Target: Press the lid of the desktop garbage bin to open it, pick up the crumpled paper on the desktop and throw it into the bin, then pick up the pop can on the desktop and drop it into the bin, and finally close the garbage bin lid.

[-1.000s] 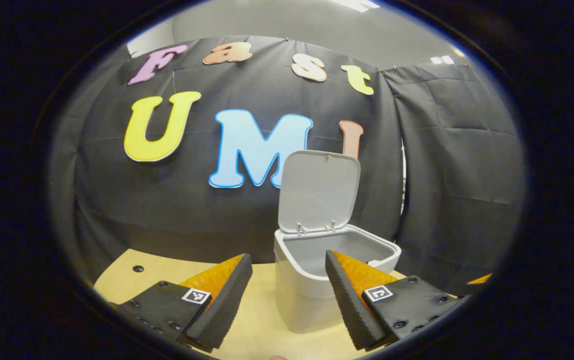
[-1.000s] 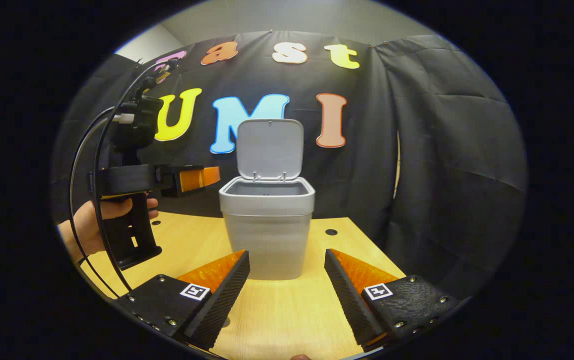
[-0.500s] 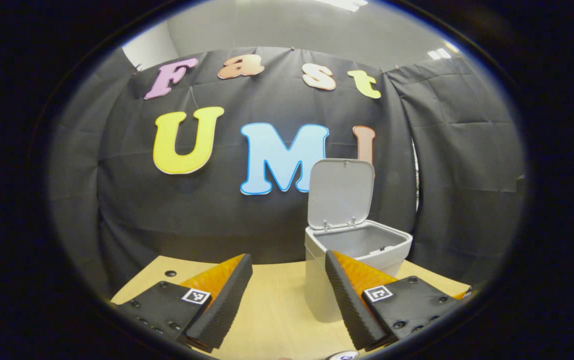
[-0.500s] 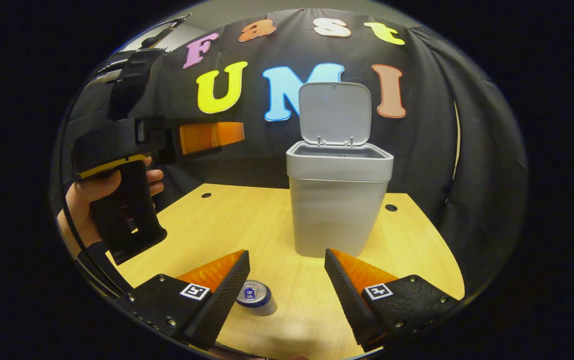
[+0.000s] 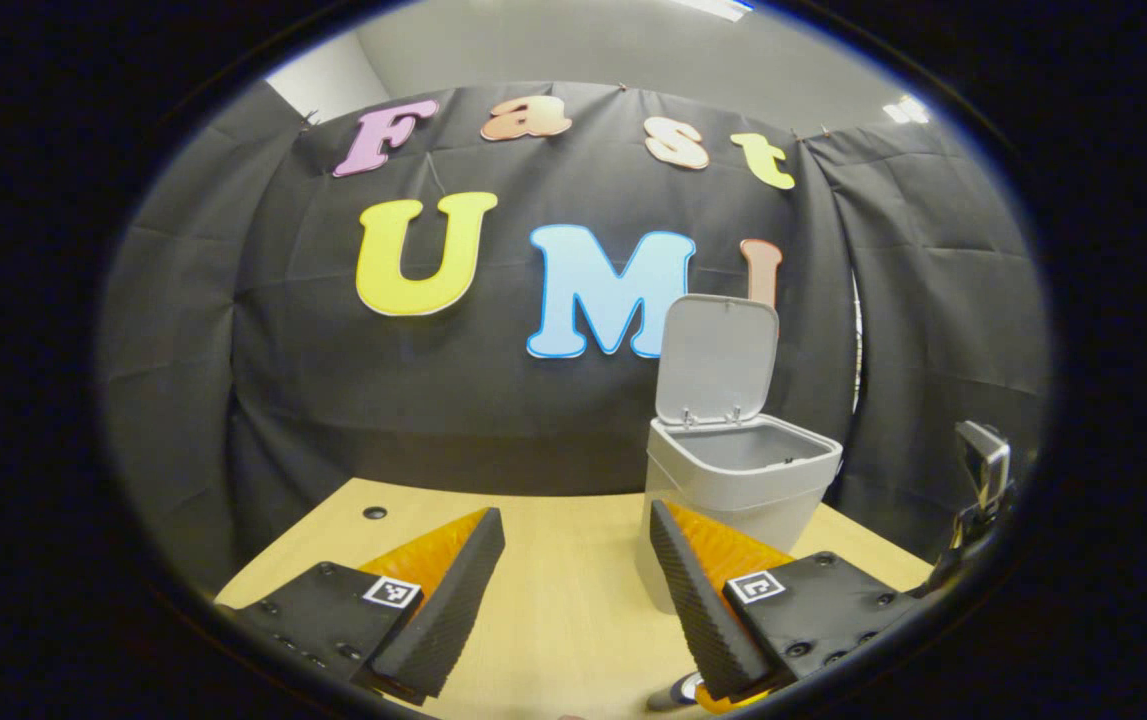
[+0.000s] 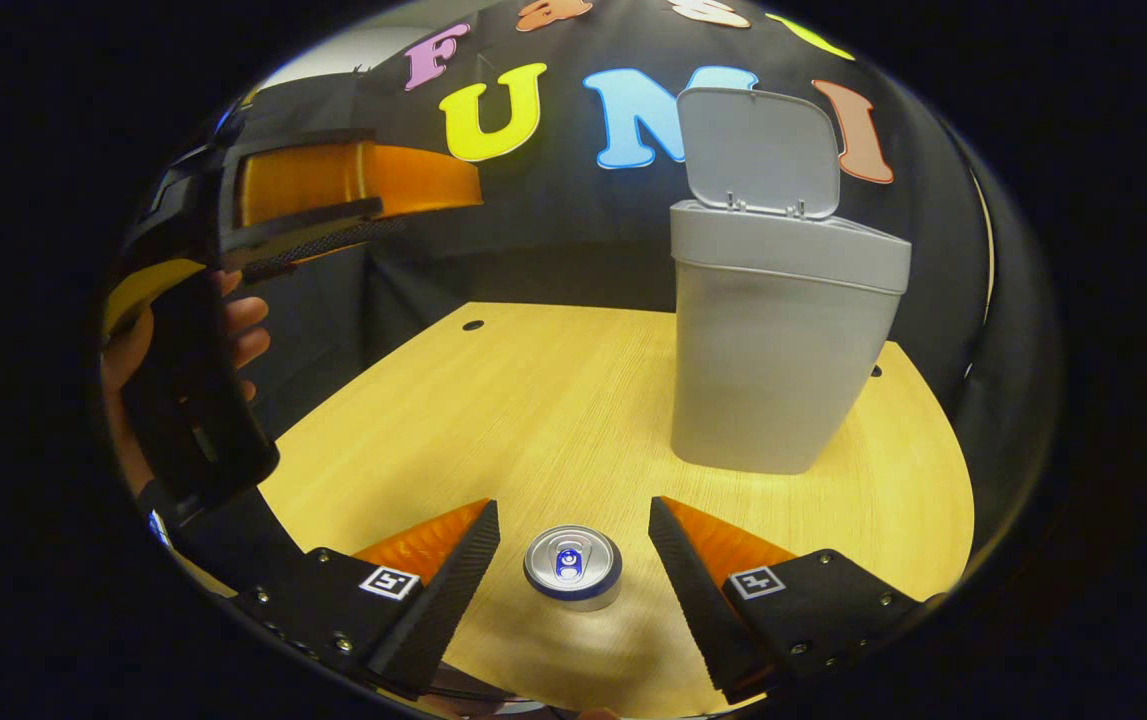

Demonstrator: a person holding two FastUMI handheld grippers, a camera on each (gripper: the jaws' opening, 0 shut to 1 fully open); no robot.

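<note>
Bin [image 6: 773,340]: matt grey plastic, smooth walls with a faint sheen along the rim; lid [image 6: 761,150] of the same plastic, its underside smooth and dull. Can [image 6: 572,566]: bright metal top, glossy, with a polished rim catching the light. Table [image 6: 533,420]: pale wood-look surface with fine straight grain, smooth, with a soft satin finish. Wall [image 5: 333,400]: black cloth, matt, creased and folded. Right gripper [image 6: 573,575]: fingers faced with ridged, rough-looking pads [image 6: 453,590], backed by hard, matt, slightly textured plates. Left gripper [image 5: 573,575]: the same ridged pads [image 5: 458,590] and matt plates. Its handle [image 6: 193,400] looks like smooth hard plastic.
</note>
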